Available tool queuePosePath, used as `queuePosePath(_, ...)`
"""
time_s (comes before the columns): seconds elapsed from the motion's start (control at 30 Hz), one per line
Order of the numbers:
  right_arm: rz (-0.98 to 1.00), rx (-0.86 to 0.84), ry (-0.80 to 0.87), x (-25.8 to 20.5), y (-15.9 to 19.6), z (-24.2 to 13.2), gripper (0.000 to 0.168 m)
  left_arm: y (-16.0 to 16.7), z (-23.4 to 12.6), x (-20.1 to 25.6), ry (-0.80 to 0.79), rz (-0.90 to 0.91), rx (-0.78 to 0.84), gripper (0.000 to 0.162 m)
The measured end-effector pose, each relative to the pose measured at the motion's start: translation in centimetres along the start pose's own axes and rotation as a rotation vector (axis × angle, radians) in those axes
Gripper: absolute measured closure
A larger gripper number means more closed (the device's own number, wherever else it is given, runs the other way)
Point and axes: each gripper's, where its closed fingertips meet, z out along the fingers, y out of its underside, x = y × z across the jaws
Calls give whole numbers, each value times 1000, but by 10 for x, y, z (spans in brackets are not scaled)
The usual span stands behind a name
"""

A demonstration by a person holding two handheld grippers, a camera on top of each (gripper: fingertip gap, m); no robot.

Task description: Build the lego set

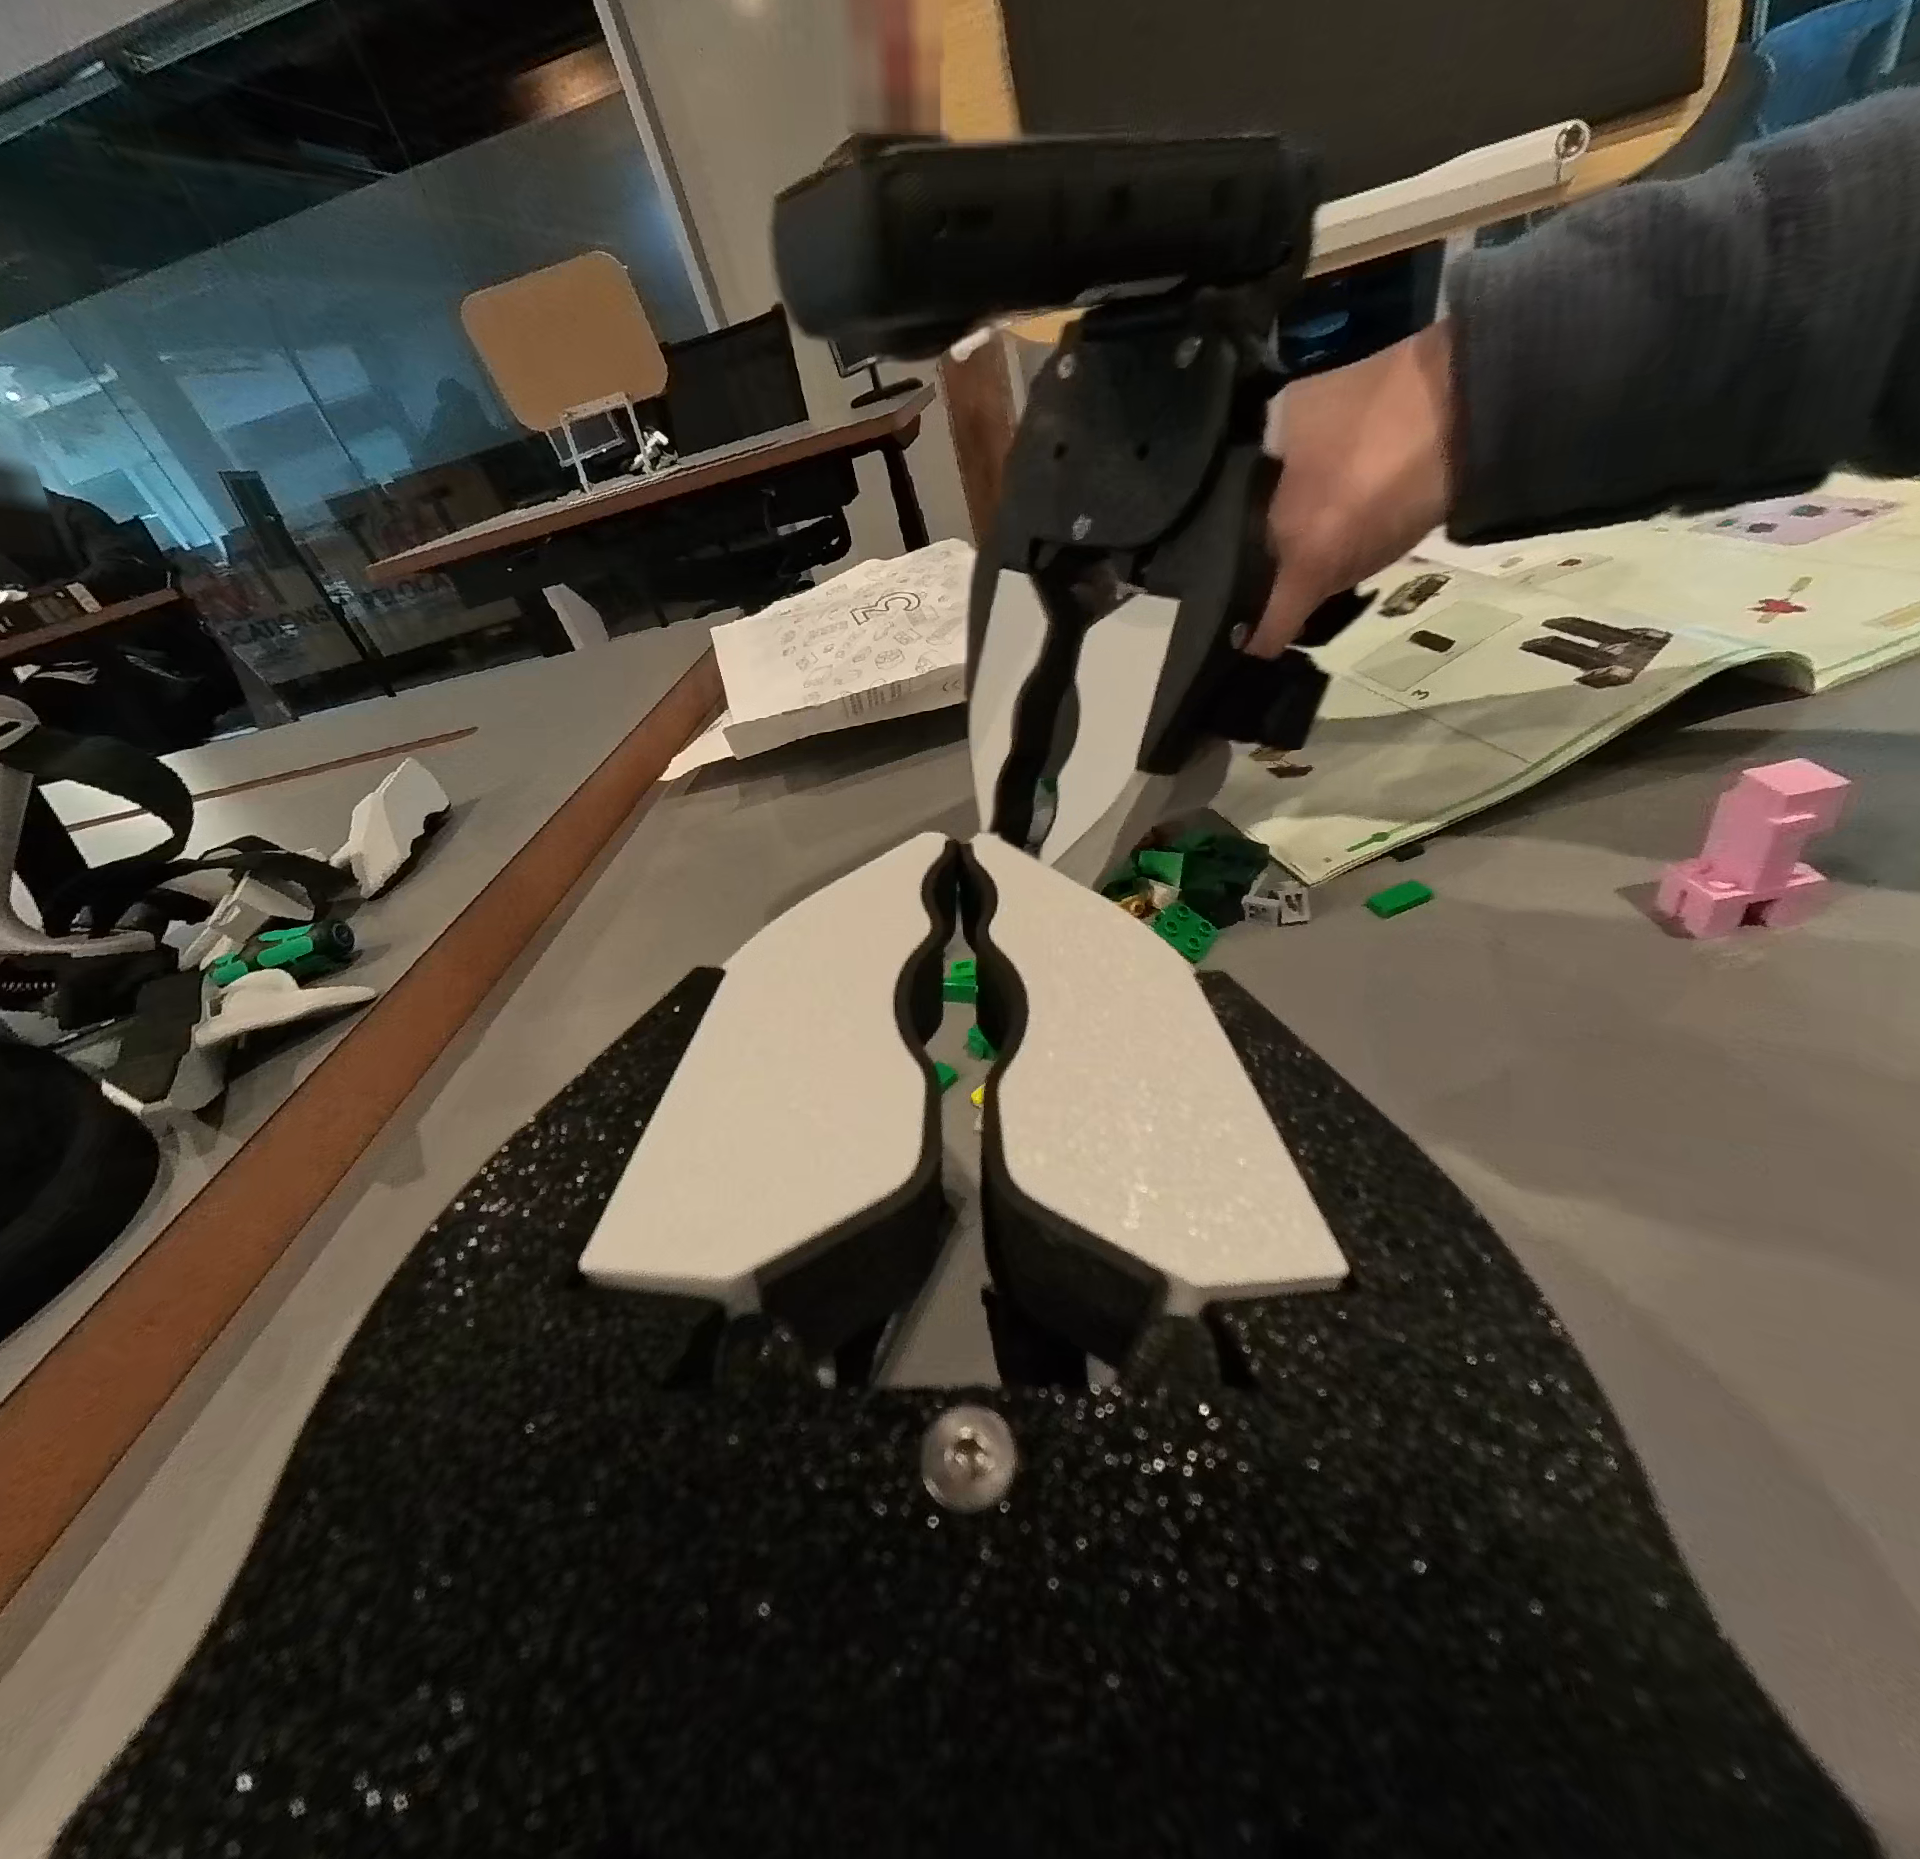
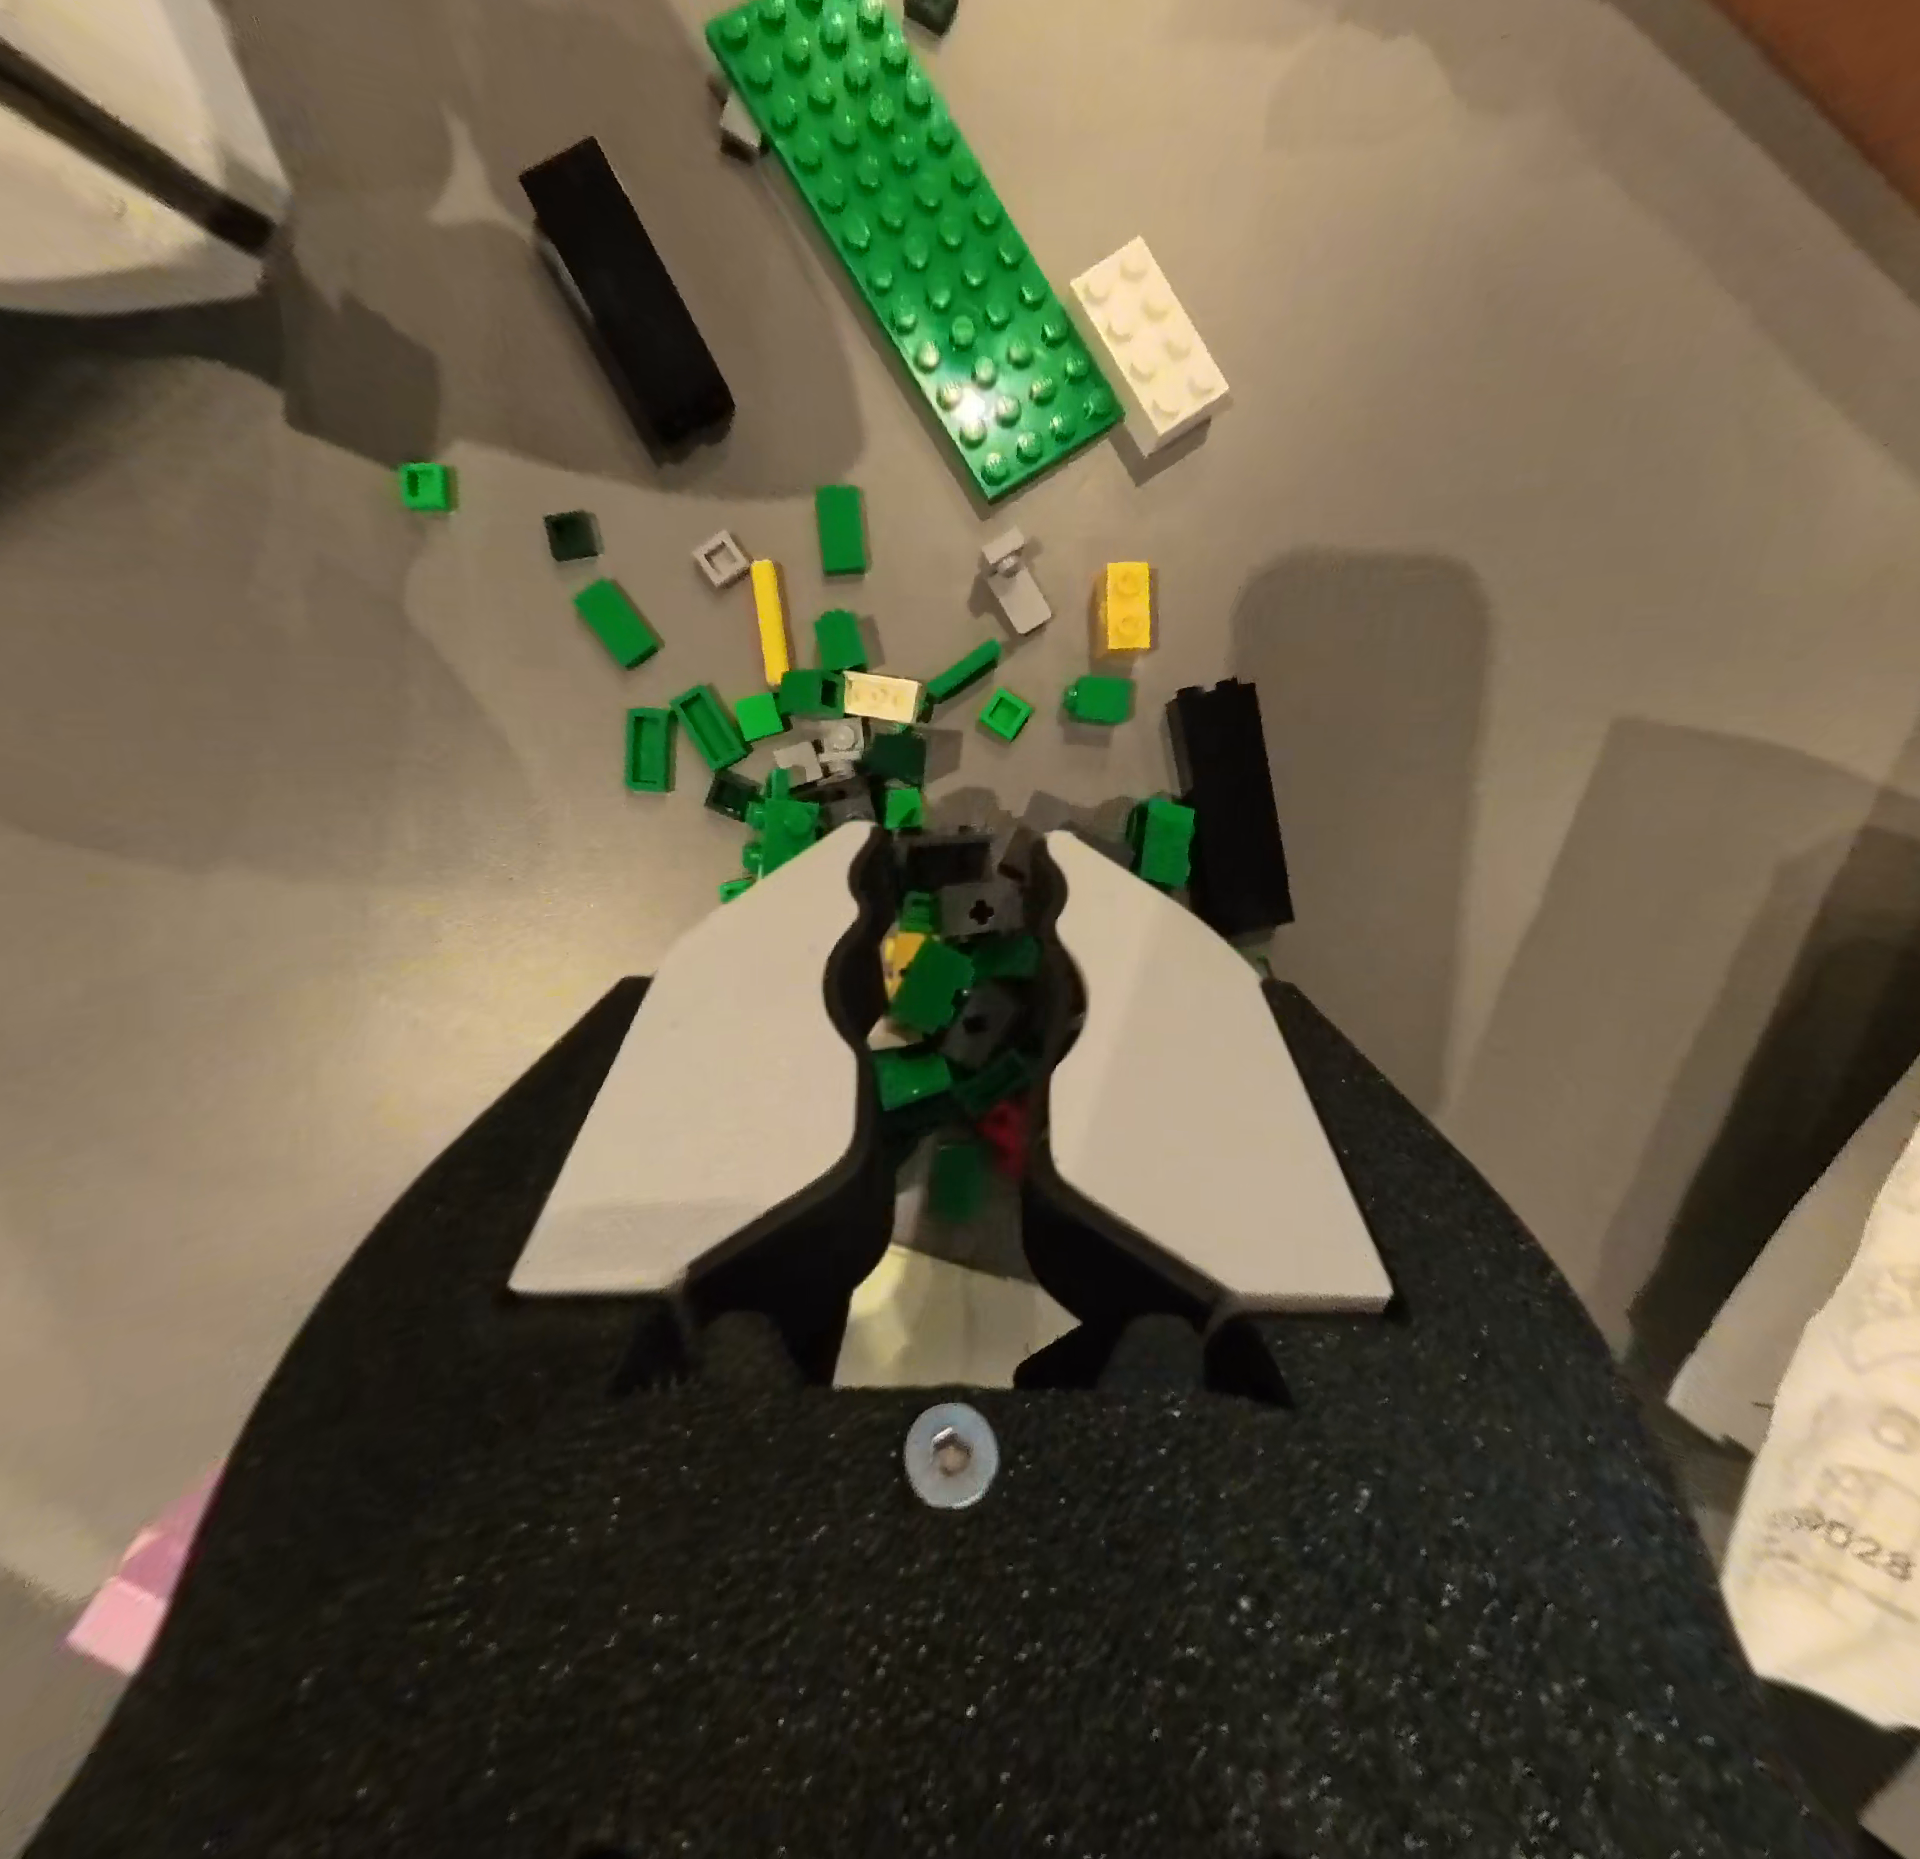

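Left wrist view: the left gripper (image 1: 964, 853) hangs over the grey surface (image 1: 1507, 1134), fingers clenched together on nothing, small green bricks (image 1: 961, 978) lying below them. Just beyond, the right gripper (image 1: 1023, 833), held by a hand (image 1: 1340, 500), points down into the brick pile (image 1: 1184, 884). A pink figure (image 1: 1756, 848) stands far right.

Right wrist view: the right gripper's fingers (image 2: 748, 978) are spread, released, directly over the pile. The green baseplate (image 2: 914, 240), white brick (image 2: 1148, 344) and black block (image 2: 623, 297) lie farther off.
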Motion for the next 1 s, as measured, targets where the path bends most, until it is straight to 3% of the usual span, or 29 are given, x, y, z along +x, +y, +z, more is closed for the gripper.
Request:
queuePosePath(0.43,-68,-136,-43,0,8,12,152,0,1,2,12,-1,-1,162)
queuePosePath(0.67,-83,-107,-23,-1,3,8,153,0,1,2,14,-2,-2,162)
queuePosePath(0.87,-98,4,41,-13,-10,-26,153,0,1,2,16,-1,-3,162)
queuePosePath(1.0,-75,38,138,-37,4,-71,153,1,1,3,19,2,-6,162)
